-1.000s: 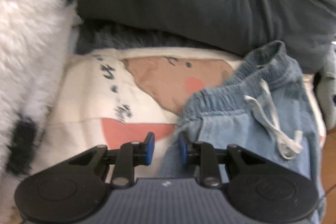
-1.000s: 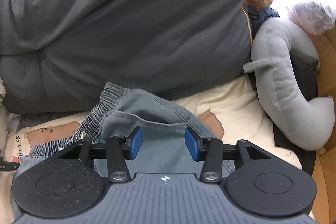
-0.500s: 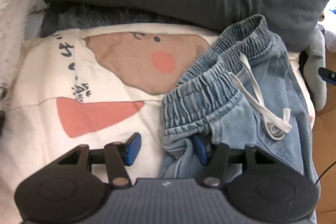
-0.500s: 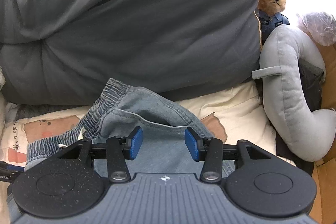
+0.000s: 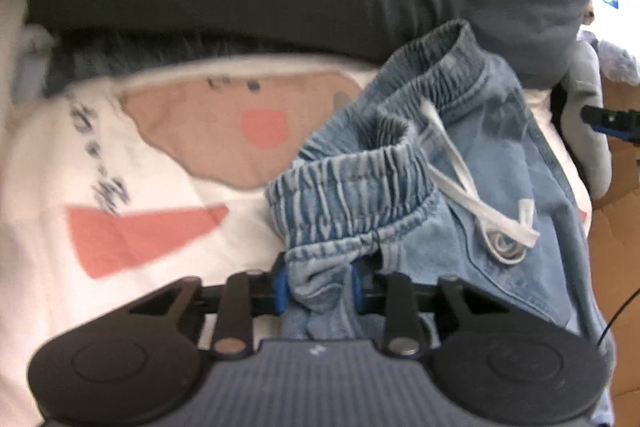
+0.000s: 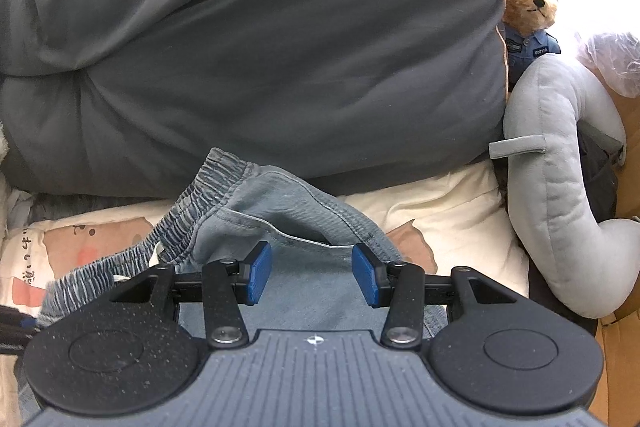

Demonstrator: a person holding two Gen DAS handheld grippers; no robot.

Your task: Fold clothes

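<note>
Cream printed bedsheet (image 5: pixel 168 163) under denim shorts (image 5: pixel 472 163), grey duvet (image 6: pixel 256 39) behind.

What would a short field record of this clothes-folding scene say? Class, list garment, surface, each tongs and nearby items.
garment: light blue denim shorts with an elastic waistband and white drawstring
surface: cream printed cloth
left tongs: just closed, pinching bunched denim below the waistband
right tongs: open over the denim, not gripping
behind: dark grey duvet
nearby: grey plush cushion, brown teddy bear
</note>
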